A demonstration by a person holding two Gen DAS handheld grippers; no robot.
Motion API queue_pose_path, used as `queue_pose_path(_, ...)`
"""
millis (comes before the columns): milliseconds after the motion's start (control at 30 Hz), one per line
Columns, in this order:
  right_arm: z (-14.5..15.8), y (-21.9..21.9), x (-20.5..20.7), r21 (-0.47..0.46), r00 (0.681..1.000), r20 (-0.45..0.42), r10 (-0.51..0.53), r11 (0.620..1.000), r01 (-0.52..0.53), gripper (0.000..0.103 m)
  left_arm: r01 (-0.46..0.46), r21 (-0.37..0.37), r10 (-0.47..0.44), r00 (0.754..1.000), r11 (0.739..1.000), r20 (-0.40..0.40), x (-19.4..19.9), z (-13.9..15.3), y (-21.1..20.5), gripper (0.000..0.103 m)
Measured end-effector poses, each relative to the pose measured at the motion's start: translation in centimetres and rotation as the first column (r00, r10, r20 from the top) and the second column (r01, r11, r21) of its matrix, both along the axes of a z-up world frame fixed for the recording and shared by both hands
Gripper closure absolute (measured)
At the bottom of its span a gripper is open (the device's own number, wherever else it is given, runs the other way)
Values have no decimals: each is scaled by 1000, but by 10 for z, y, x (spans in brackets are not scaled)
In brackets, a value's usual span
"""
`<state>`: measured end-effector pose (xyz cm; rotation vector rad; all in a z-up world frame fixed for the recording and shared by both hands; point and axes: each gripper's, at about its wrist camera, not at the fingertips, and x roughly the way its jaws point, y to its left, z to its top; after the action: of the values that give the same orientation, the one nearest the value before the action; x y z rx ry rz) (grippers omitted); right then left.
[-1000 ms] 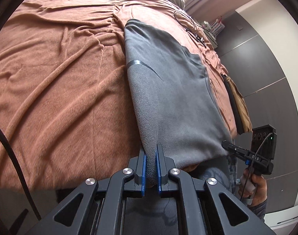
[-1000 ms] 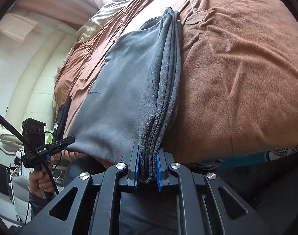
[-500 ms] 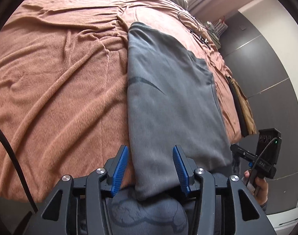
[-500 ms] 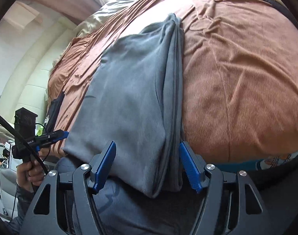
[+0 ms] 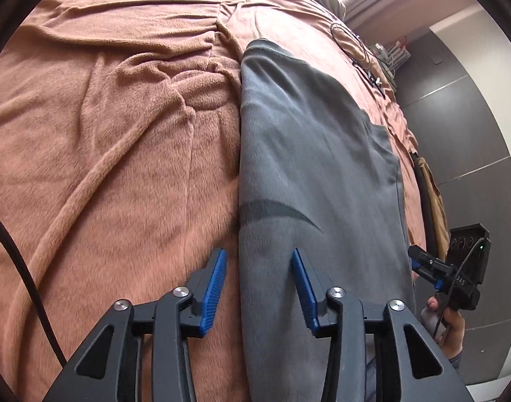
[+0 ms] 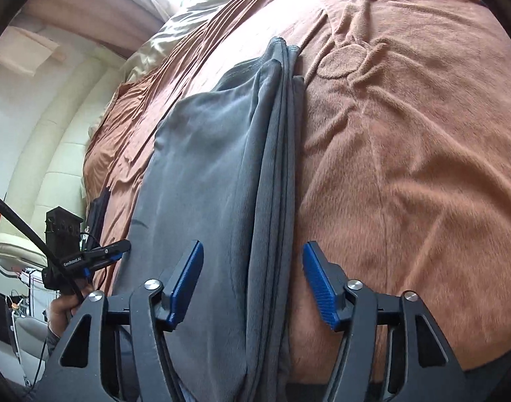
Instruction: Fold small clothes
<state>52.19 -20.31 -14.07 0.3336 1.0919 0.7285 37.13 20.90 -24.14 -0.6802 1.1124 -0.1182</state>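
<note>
A grey folded garment [image 5: 309, 154] lies lengthwise on the brown blanket [image 5: 104, 154]. My left gripper [image 5: 258, 255] hangs just above its left edge, near the dark curved mark. Its jaws are closing, the cloth edge lies between them, and the pads [image 5: 215, 278] do not press on it. In the right wrist view, my right gripper [image 6: 252, 246] stands over the stacked right edge of the garment [image 6: 208, 174]. Those jaws are closing too, with the layered folds between them and untouched. Each view shows the other gripper [image 5: 423, 263] [image 6: 119, 247] held by a hand.
Black cables [image 5: 356, 43] lie at the far end of the bed. A tan item [image 5: 433, 197] hangs at the bed's right edge, beside dark cabinet doors [image 5: 473, 127]. Cream bedding [image 6: 175, 23] and a padded headboard [image 6: 54, 154] are on the other side.
Both grippers let go of the garment's near end, opened wide and then narrowed a little. They moved forward over the garment, which now lies flat on the blanket.
</note>
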Motion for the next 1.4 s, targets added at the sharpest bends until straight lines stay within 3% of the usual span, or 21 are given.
queue_pose_path(200,-6,11,37,15,1000,-24,-8,1000,9,58,-2,-18,2,1000,1000,8,26,-2,4,67)
queue_pose_path(533,-12,32,83,39,999,-35,-16,999,17,58,-11,-32,11,1000,999,1,79,-3,17,67)
queue_pose_path(1167,-23,57,125,61,1000,-12,5,998,-4,66,-7,-50,8,1000,999,28,155,-8,34,67)
queue_pose_path(1333,-19,60,120,32,1000,11,-13,999,12,79,-35,-36,35,999,999,15,161,-9,36,89)
queue_pose_path(1400,-13,57,113,39,999,33,-19,999,18,83,-41,-37,42,999,998,26,157,-4,38,93)
